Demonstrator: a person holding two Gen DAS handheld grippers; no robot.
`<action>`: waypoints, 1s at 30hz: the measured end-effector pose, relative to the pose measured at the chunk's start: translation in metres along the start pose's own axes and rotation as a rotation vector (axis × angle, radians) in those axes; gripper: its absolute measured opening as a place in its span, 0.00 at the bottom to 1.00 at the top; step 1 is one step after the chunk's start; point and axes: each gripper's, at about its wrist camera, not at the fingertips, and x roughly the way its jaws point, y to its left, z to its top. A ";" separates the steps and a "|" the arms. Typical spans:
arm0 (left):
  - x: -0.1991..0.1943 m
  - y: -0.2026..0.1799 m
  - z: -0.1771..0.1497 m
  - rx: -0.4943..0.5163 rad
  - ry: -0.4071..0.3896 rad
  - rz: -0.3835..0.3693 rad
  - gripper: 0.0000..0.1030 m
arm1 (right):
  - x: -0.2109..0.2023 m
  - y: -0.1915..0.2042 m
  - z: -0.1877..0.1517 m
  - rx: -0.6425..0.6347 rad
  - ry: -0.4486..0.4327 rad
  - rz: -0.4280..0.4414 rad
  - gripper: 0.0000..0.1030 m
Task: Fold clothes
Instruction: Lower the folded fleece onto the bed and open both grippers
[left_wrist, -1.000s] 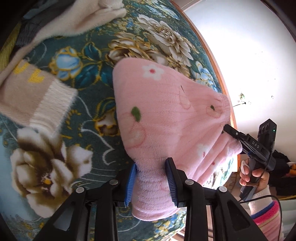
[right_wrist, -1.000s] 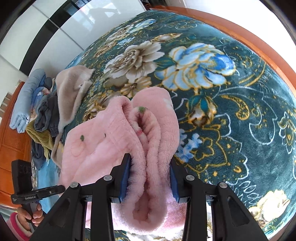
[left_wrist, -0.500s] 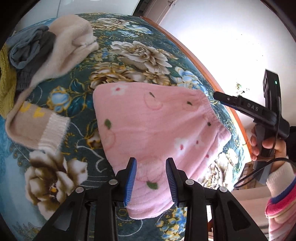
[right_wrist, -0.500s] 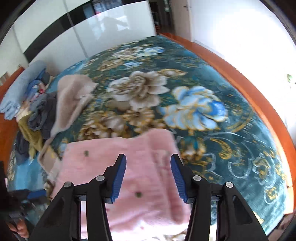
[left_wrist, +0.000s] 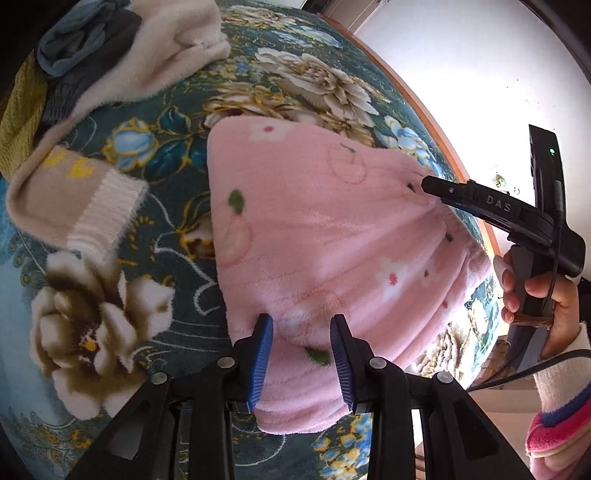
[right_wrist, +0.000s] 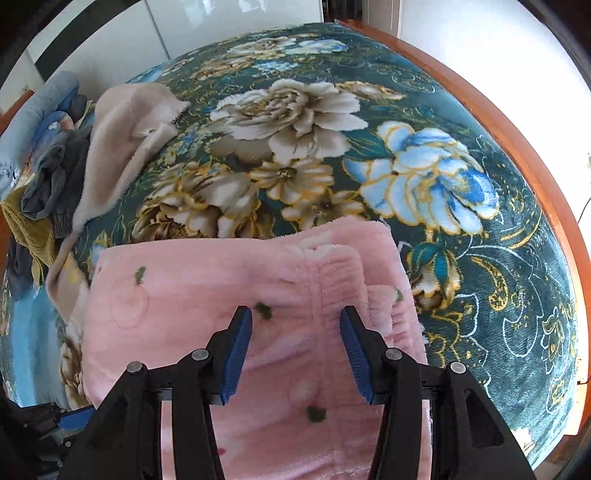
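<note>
1. As we look down both grippers, we see one pink fleece garment (left_wrist: 325, 236), printed with small flowers and green leaves, lying folded on the bed with its gathered waistband toward the bed's orange edge.
2. Our left gripper (left_wrist: 301, 356) has its two blue pads on either side of the garment's near corner; the fleece bulges between them and appears pinched, though we cannot be sure how firmly.
3. Our right gripper (right_wrist: 295, 347) stands with its jaws well apart above the waistband, the pads clear of the cloth; it grips nothing, and its jaws have just been opening.
4. From the left view, that gripper's tip sits at the waistband, and one hand (left_wrist: 535, 295) in a striped cuff holds its handle.
5. Under the garment lies one teal blanket (right_wrist: 480, 295) patterned with large beige and blue flowers.
6. Beside the garment on the far-left side lies one beige fleece top (left_wrist: 122, 70), its ribbed white cuff (left_wrist: 103, 210) just apart from the pink cloth.
7. Beyond it we count one heap of dark clothes (right_wrist: 48, 188), grey, blue and mustard, too tangled for us to count piece by piece.
</note>
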 end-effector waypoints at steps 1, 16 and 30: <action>-0.005 -0.002 -0.001 0.010 -0.022 0.004 0.34 | -0.010 0.002 -0.001 -0.006 -0.032 0.014 0.50; 0.002 -0.009 -0.038 0.015 -0.072 0.145 0.35 | -0.042 0.003 -0.094 -0.101 -0.107 -0.043 0.50; 0.001 -0.022 -0.051 0.015 -0.079 0.234 0.36 | -0.039 0.001 -0.118 -0.071 -0.117 0.036 0.50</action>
